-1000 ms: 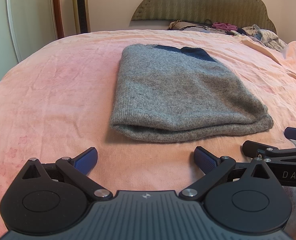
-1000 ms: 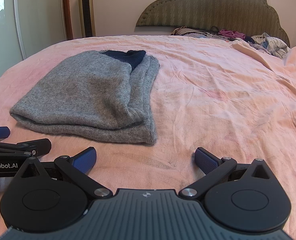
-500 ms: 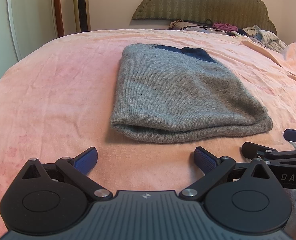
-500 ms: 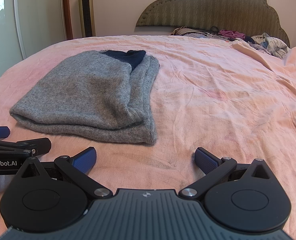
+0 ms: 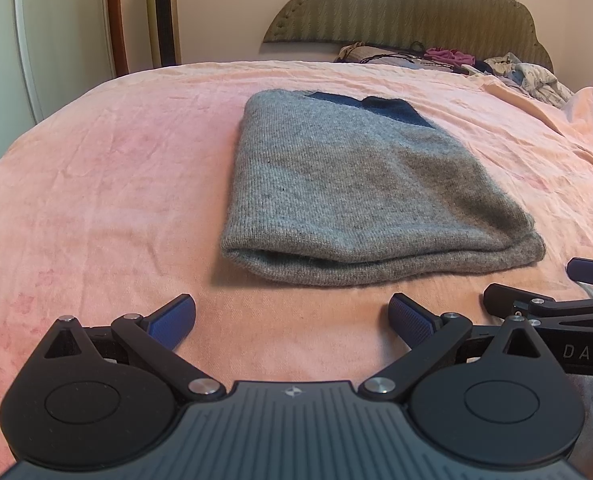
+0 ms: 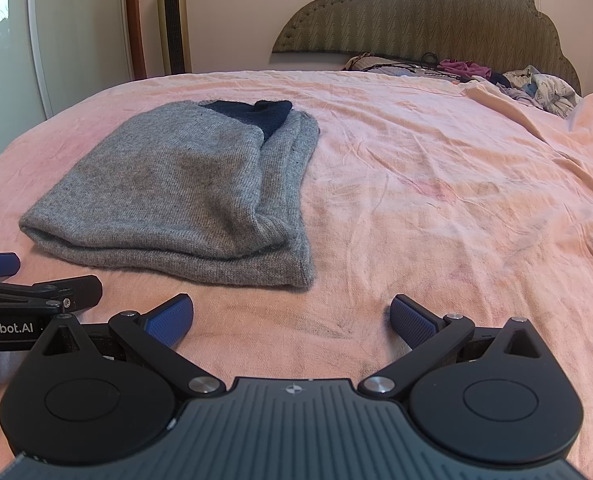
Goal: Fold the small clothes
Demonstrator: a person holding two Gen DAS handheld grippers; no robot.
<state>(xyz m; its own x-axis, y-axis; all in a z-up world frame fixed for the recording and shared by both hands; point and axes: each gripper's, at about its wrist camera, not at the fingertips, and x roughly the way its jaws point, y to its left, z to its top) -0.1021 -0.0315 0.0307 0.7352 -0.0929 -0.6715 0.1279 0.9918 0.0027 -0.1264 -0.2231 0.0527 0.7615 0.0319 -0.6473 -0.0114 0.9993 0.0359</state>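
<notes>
A grey knitted sweater (image 5: 356, 188) lies folded into a compact rectangle on the pink bedsheet (image 5: 96, 184), with its dark blue collar (image 5: 392, 110) at the far end. The right wrist view has the same sweater (image 6: 184, 192) at the left. My left gripper (image 5: 292, 318) is open, just short of the sweater's near folded edge, with nothing between its blue pads. My right gripper (image 6: 292, 318) is also open and empty, to the right of the sweater's near corner. Each gripper shows at the edge of the other's view.
A pile of loose clothes (image 5: 508, 68) lies by the padded headboard (image 5: 408, 12) at the far right. A tall gold tower fan (image 5: 162, 12) and a white wardrobe door (image 5: 60, 32) stand beyond the bed's far left. Bare sheet (image 6: 456, 208) spreads right of the sweater.
Almost nothing has changed. Both grippers stay open in about the same place, and the folded sweater has not moved.
</notes>
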